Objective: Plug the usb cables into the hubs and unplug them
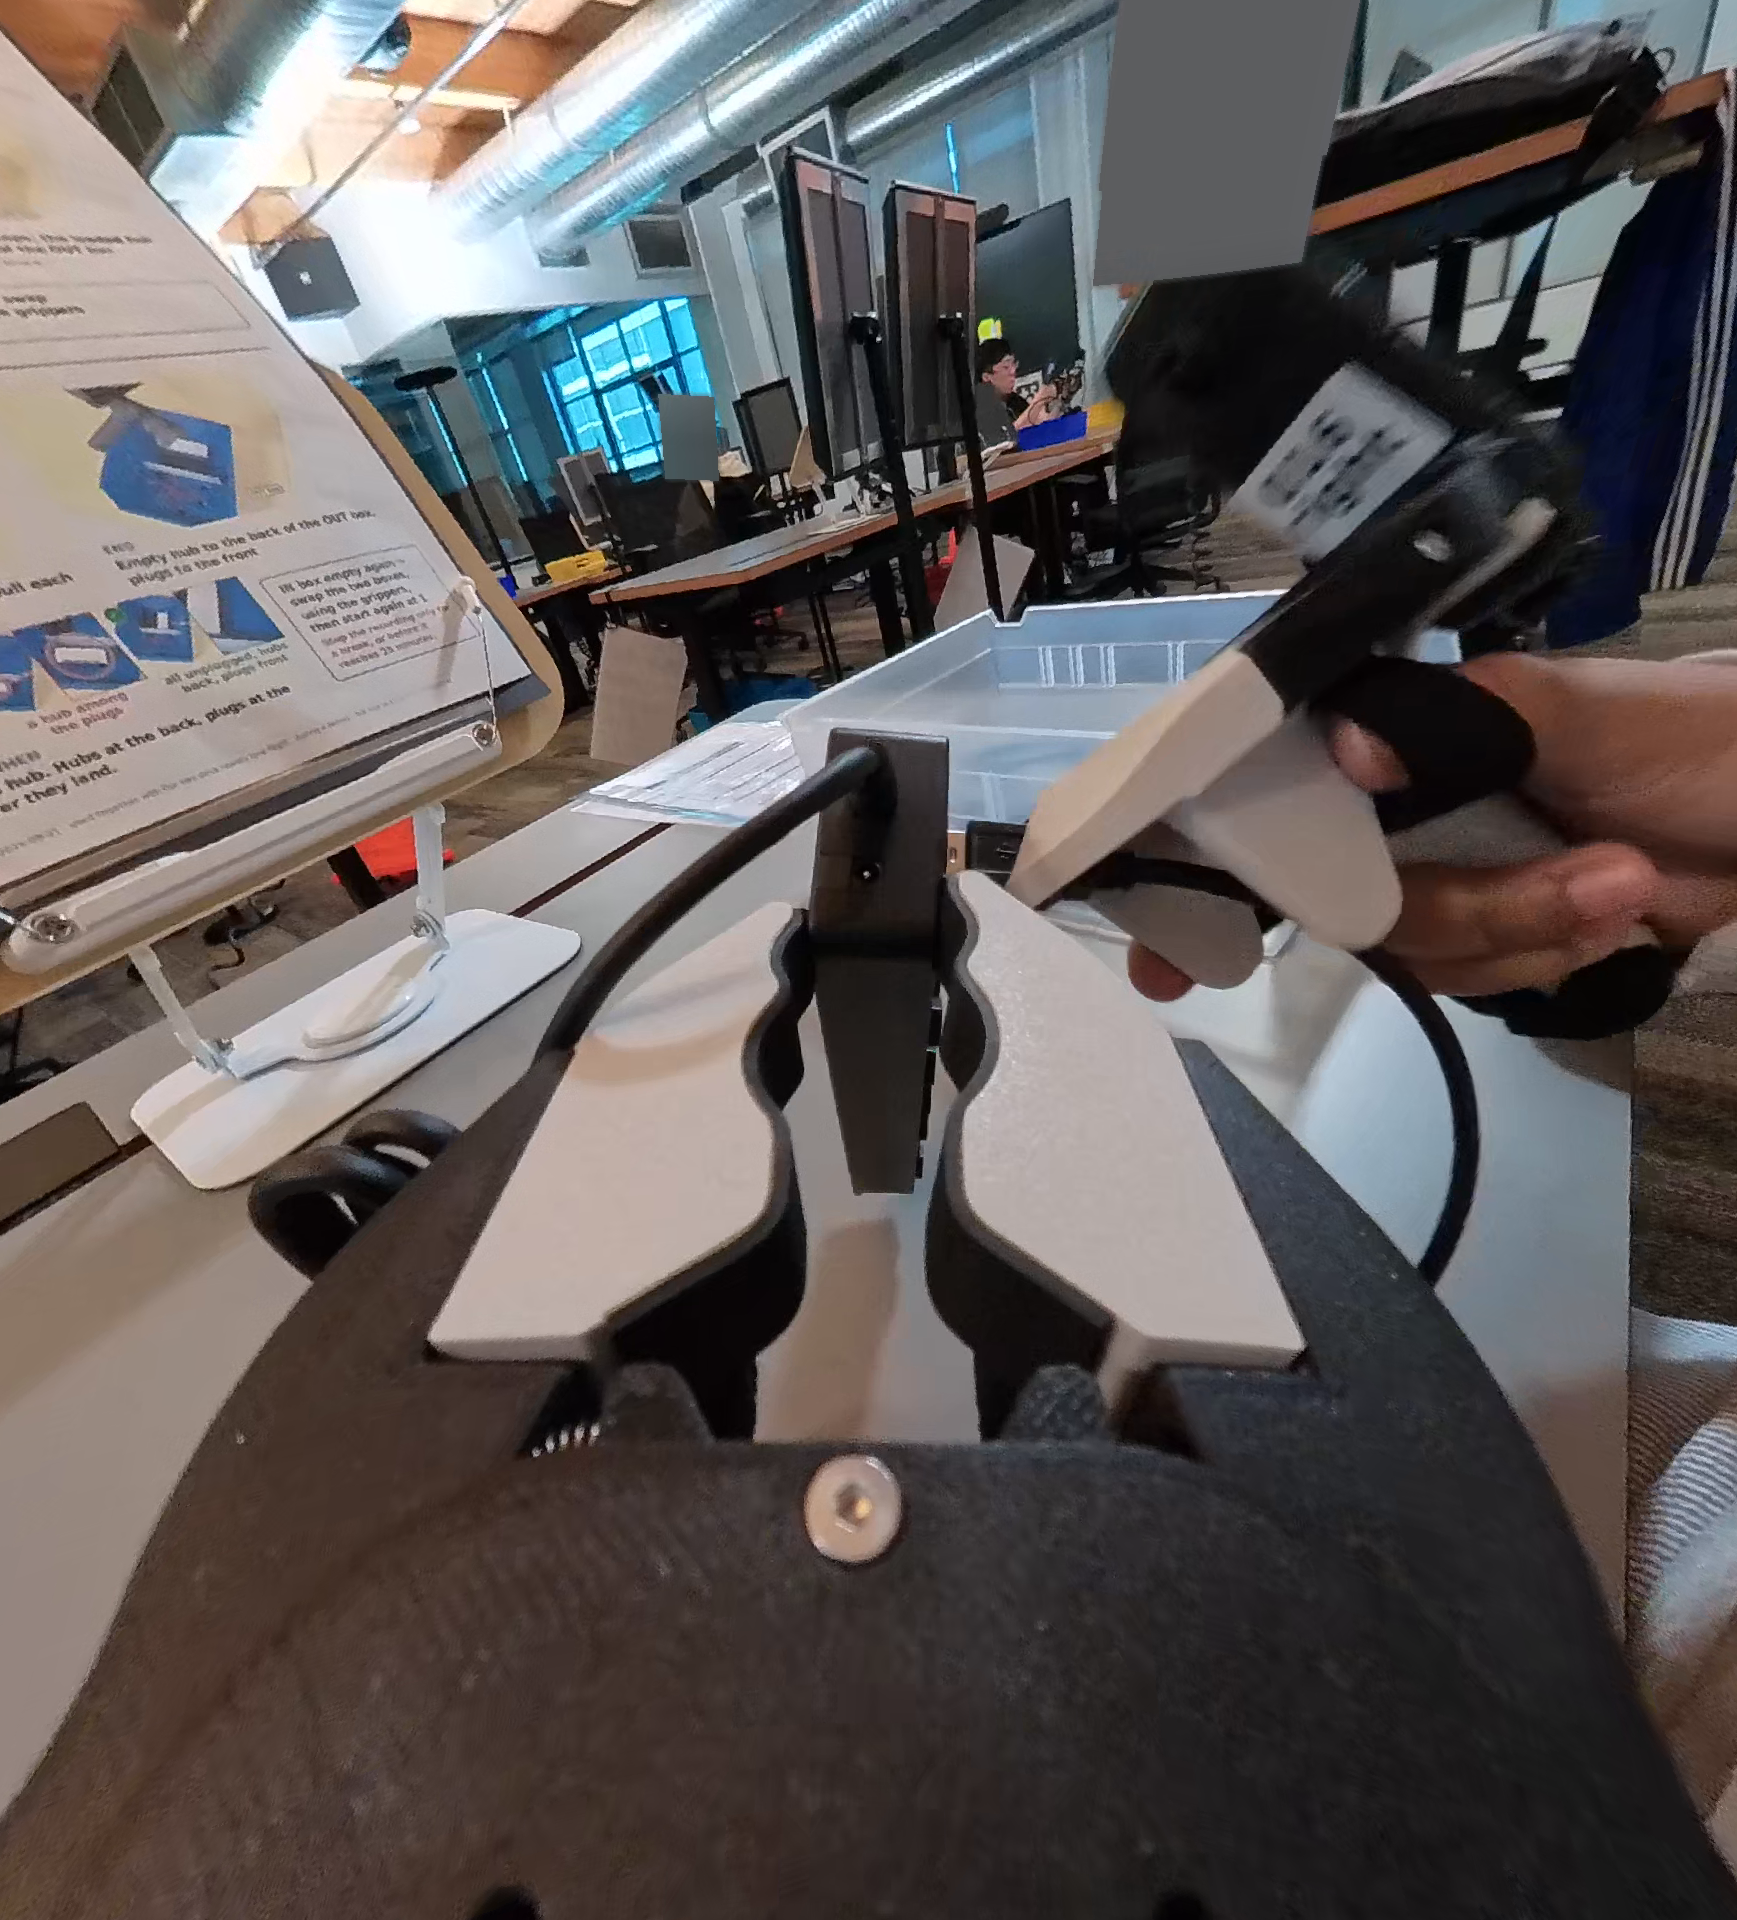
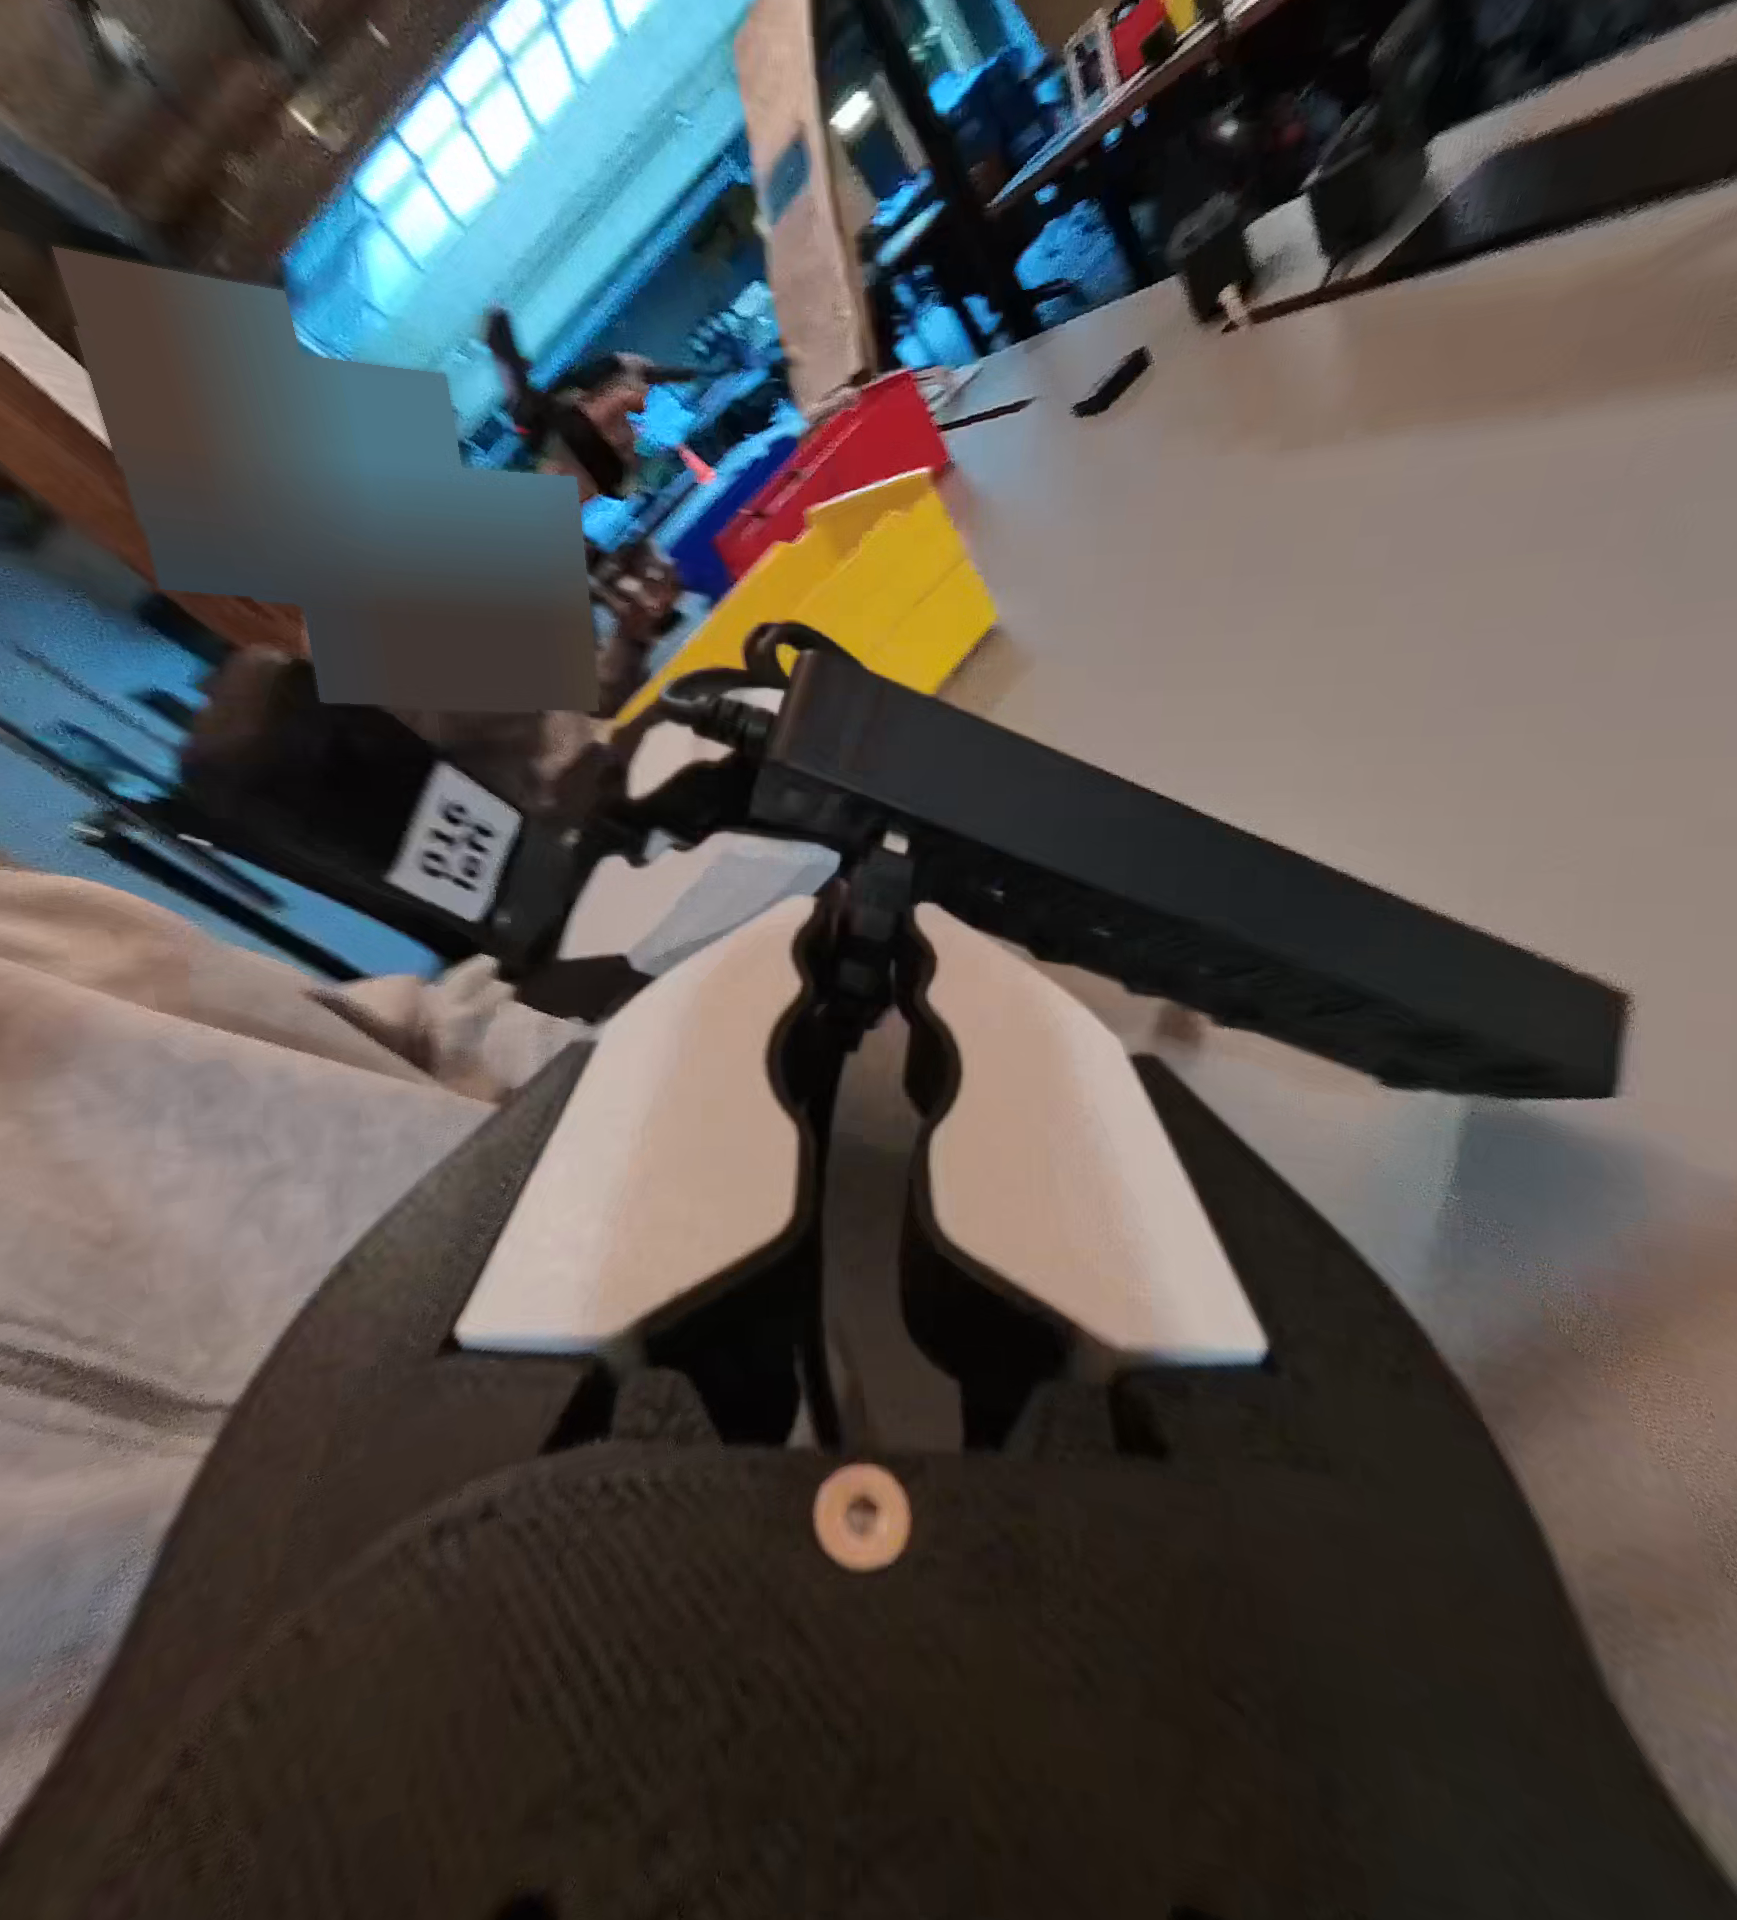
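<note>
My left gripper (image 1: 879, 914) is shut on a black USB hub (image 1: 879, 997) and holds it on edge above the grey table (image 1: 116, 1403). The hub's own cable (image 1: 698, 883) curves off to the left. In the right wrist view the hub (image 2: 1207, 894) is a long black bar. My right gripper (image 2: 864, 920) is shut on a black USB plug (image 2: 872, 894). The plug's tip meets the hub's port side; how deep it sits is hidden. The right gripper also shows in the left wrist view (image 1: 1030, 883), held by a hand just right of the hub. The plug's cable (image 1: 1456, 1122) loops down below that hand.
An instruction sheet on a white stand (image 1: 220, 520) is at the left. A clear plastic bin (image 1: 1051, 675) and papers (image 1: 698, 774) lie behind the hub. Yellow bins (image 2: 874, 582) and a red bin (image 2: 843, 447) sit farther along the table. A beige sleeve (image 2: 116, 1143) is close on the left.
</note>
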A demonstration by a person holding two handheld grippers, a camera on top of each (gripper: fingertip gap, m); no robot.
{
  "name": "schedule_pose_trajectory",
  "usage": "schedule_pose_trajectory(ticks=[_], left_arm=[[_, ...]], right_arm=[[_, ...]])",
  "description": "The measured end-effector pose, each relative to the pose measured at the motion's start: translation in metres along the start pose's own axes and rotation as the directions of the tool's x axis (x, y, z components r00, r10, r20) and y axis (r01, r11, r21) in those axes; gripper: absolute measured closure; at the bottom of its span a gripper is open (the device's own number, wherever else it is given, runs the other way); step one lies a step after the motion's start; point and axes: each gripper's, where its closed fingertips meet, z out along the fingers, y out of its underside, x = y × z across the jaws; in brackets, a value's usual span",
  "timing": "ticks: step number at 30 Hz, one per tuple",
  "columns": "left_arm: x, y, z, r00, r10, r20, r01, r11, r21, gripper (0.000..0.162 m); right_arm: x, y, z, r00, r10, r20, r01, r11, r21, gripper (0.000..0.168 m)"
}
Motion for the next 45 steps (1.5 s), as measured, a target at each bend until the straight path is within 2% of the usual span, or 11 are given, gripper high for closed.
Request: schedule_pose_trajectory(ticks=[2, 3, 8, 13, 17, 25, 29, 34, 38, 42, 45], left_arm=[[0.001, -0.001, 0.001, 1.0, 0.022, -0.007, -0.022, 1.0, -0.004, 0.137], [0.002, 0.002, 0.002, 0.999, 0.041, -0.008, -0.041, 0.999, -0.017, 0.137], [0.005, -0.001, 0.0, 0.998, 0.058, -0.032, -0.057, 0.998, 0.015, 0.137], [-0.003, -0.001, 0.0, 1.0, 0.017, 0.012, -0.018, 1.0, 0.009, 0.136], [-0.002, -0.005, -0.002, 0.997, 0.075, 0.026, -0.075, 0.997, 0.015, 0.136], [-0.002, -0.008, -0.002, 0.999, -0.013, -0.032, 0.013, 1.0, 0.022, 0.137], [-0.001, -0.008, -0.002, 1.0, 0.019, -0.023, -0.019, 1.0, 0.013, 0.137], [-0.001, -0.023, -0.002, 1.0, -0.008, -0.021, 0.008, 1.0, 0.029, 0.138], [-0.002, -0.021, -0.002, 0.999, -0.039, -0.021, 0.039, 0.999, 0.022, 0.138], [-0.001, -0.021, -0.002, 0.999, 0.032, -0.003, -0.032, 0.999, 0.008, 0.137], [-0.007, -0.017, 0.0, 0.999, -0.041, 0.022, 0.041, 0.999, 0.012, 0.138]], right_arm=[[-0.002, 0.0, -0.003, 0.963, 0.22, 0.156, -0.222, 0.975, -0.002, 0.158], [0.001, 0.002, -0.003, 0.954, 0.246, 0.169, -0.247, 0.969, -0.014, 0.158], [-0.002, 0.007, -0.006, 0.988, 0.104, 0.11, -0.092, 0.989, -0.115, 0.157], [0.0, 0.001, 0.0, 0.994, 0.101, 0.042, -0.101, 0.995, 0.007, 0.156], [-0.002, -0.001, 0.0, 0.986, 0.151, 0.067, -0.154, 0.987, 0.043, 0.158], [-0.008, -0.001, -0.002, 0.944, 0.277, 0.18, -0.276, 0.961, -0.029, 0.158], [-0.007, 0.0, -0.003, 0.944, 0.297, 0.147, -0.292, 0.955, -0.052, 0.159], [-0.016, -0.008, -0.007, 0.86, 0.432, 0.272, -0.435, 0.899, -0.055, 0.159], [-0.016, -0.009, -0.006, 0.914, 0.352, 0.2, -0.351, 0.935, -0.045, 0.158], [-0.015, -0.008, -0.007, 0.892, 0.4, 0.211, -0.4, 0.915, -0.044, 0.159], [-0.009, -0.009, -0.004, 0.949, 0.3, 0.1, -0.304, 0.952, 0.027, 0.158]])
